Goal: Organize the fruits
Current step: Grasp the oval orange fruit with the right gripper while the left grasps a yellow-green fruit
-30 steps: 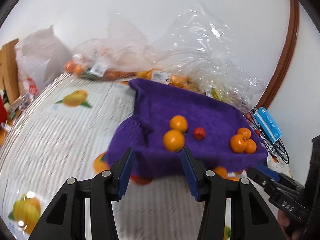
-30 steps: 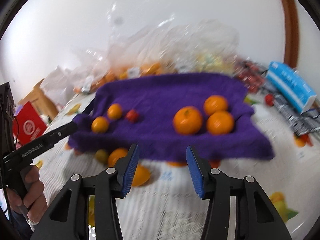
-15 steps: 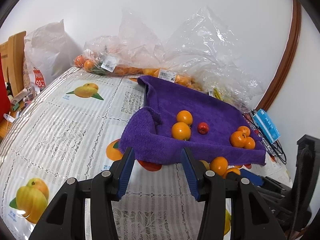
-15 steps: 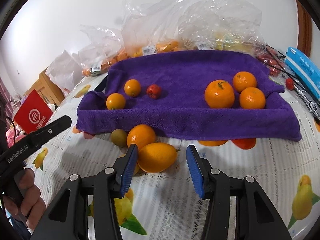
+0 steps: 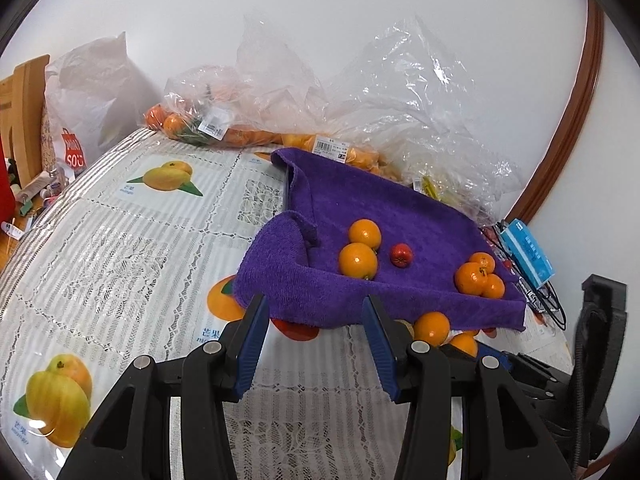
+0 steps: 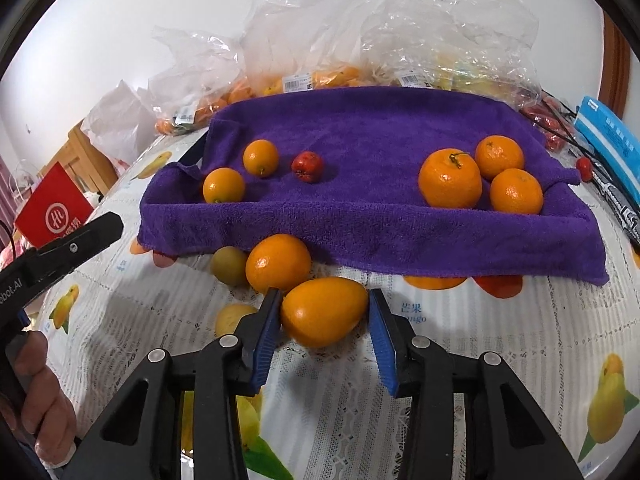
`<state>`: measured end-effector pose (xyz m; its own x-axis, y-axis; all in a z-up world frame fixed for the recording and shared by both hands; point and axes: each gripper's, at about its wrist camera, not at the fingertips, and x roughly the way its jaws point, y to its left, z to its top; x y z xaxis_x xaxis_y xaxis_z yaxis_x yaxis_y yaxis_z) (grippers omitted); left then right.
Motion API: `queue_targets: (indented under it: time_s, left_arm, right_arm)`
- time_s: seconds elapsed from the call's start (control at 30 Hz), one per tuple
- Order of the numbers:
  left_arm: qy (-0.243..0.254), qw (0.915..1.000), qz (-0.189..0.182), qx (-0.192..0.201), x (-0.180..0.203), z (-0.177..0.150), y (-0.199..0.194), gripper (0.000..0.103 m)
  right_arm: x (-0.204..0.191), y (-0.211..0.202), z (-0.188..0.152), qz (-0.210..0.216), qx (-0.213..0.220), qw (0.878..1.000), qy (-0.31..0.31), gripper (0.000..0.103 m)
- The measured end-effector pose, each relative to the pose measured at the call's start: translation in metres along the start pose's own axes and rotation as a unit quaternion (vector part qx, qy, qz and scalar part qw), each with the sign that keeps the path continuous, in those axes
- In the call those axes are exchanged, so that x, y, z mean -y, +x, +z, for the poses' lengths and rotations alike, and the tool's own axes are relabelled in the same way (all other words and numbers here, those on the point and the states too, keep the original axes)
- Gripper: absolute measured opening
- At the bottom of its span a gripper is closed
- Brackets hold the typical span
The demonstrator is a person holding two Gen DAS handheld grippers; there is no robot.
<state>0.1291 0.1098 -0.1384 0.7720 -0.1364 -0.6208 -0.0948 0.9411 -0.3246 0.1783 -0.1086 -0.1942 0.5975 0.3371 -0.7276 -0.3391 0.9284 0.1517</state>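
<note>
Black tool (image 6: 323,322), blue pads (image 6: 266,334)

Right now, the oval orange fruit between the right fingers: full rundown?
The oval fruit is smooth, glossy orange-yellow and egg-shaped, lying on its side on the fruit-print tablecloth just in front of the purple towel. The right gripper is closing around it; its left end meets one blue pad. A round orange sits against it behind.

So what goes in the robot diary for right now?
right gripper: closing around mango | left gripper: open, empty | towel: six fruits
</note>
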Motion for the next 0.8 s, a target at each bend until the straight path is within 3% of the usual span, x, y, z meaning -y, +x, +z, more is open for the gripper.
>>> queue_targets:
  time_s: [0.23, 0.5, 0.6, 0.8]
  left_arm:
    - [0.013, 0.9997, -0.014, -0.016, 0.005, -0.003, 0.005, 0.046]
    - [0.060, 0.9959, -0.034, -0.059, 0.028, -0.011, 0.023, 0.046]
    - [0.073, 0.9935, -0.044, -0.075, 0.039, -0.012, 0.032, 0.046]
    - [0.094, 0.9904, -0.029, -0.097, 0.058, -0.016, 0.051, 0.040]
  right_arm:
    - [0.019, -0.031, -0.008, -0.023, 0.035, 0.999, 0.004, 0.043]
    - [0.064, -0.059, -0.028, -0.075, 0.043, 0.996, 0.011, 0.043]
    - [0.072, -0.062, -0.035, -0.079, 0.048, 0.996, 0.014, 0.043]
    - [0.078, -0.062, -0.037, -0.070, 0.050, 0.996, 0.018, 0.043]
